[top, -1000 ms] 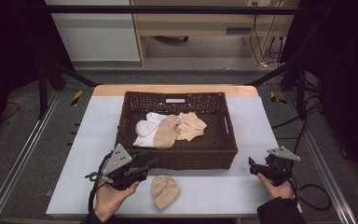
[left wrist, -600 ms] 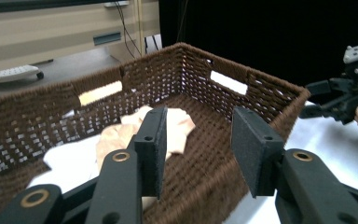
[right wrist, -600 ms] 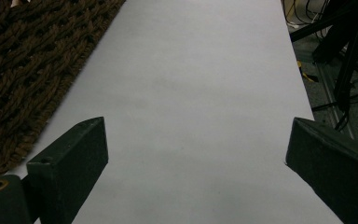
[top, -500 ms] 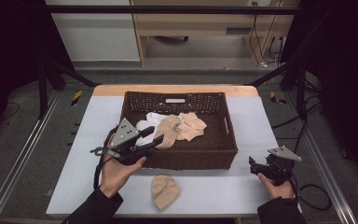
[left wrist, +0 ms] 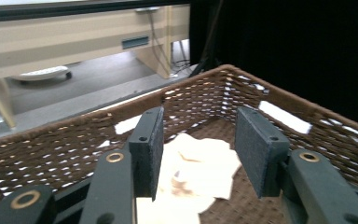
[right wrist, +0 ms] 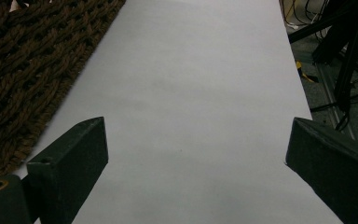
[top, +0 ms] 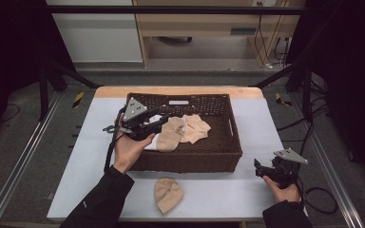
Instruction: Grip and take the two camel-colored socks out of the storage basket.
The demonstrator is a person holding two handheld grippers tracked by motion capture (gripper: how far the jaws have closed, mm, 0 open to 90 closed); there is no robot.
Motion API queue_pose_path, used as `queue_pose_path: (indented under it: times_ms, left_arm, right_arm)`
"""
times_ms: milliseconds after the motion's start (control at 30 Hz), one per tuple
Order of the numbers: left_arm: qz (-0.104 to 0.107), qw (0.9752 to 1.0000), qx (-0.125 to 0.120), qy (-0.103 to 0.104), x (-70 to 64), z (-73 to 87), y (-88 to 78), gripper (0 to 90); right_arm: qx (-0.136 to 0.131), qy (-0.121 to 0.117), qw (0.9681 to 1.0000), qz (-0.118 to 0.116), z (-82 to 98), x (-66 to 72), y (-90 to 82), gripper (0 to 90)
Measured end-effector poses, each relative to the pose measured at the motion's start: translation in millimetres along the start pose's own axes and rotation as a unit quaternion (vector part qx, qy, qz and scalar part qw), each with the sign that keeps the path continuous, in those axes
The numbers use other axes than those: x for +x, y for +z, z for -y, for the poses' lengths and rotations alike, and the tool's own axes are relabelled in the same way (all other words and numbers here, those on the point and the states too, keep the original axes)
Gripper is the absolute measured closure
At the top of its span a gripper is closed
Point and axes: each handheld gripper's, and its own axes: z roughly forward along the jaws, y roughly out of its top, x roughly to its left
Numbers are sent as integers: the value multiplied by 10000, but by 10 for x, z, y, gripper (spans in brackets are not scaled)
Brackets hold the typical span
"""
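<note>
A person's left gripper (top: pixel 159 124) hovers over the left side of the wicker basket (top: pixel 228 142), fingers just opened partway and empty above the beige socks (top: pixel 173 134). Likely next: lowering onto one sock. The right gripper (top: pixel 264 169) rests wide open and empty on the surface (top: pixel 218 194), near right.

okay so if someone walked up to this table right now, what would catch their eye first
Probably the dark woven basket in the middle of the white table, with pale socks heaped inside it. Next, the left gripper held over the basket's left side, its jaws apart with nothing between them, having just been opening. One more beige sock lies alone on the table in front of the basket, and the right gripper rests open near the table's right front corner.
</note>
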Motion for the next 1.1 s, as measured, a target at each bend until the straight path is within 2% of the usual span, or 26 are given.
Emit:
queue_pose_path:
  times_ms: [167, 367, 500, 567, 700, 767, 800, 833, 867, 967, 1033, 1100]
  left_arm:
    - [-228, 9997, 45, -16, 141, -10, 187, 525]
    - [-424, 9988, 157, -193, 315, 19, 426, 528]
    - [-512, 9978, 411, -78, 342, 111, 626, 522]
    - [-515, 9969, 589, -89, 345, 171, 725, 517]
    - [-531, 9947, 878, -89, 343, 288, 911, 505]
    - [-521, 9934, 1004, -166, 350, 346, 991, 502]
    - [-557, 9925, 1076, -147, 351, 378, 1031, 503]
    - [-613, 9904, 1238, -41, 353, 406, 1064, 502]
    - [-649, 9889, 1340, -29, 353, 437, 1096, 501]
    - [-633, 9873, 1442, -191, 402, 468, 1124, 501]
    - [-646, 9862, 1518, -163, 438, 490, 1139, 503]
    - [-607, 9840, 1666, -191, 463, 521, 1163, 503]
  right_arm:
    - [1, 1, 10000, -7, -1, 5, 5, 59]
    - [-1, 14, 10000, -20, -1, 3, 3, 59]
    - [11, -4, 10000, -30, -5, 2, 15, 60]
    - [16, 6, 10000, -35, -5, 1, 16, 60]
    - [13, -16, 10000, -17, -3, 2, 19, 60]
    - [12, -14, 10000, -21, -2, 3, 20, 60]
    - [23, -7, 10000, -27, -3, 3, 22, 60]
    - [27, 6, 10000, -31, -3, 4, 22, 60]
    - [26, -5, 10000, -29, -3, 2, 23, 60]
    - [27, -12, 10000, -28, -3, 4, 25, 60]
    - [31, -18, 10000, -33, -4, 5, 28, 61]
    - [29, -24, 10000, -29, -4, 9, 29, 62]
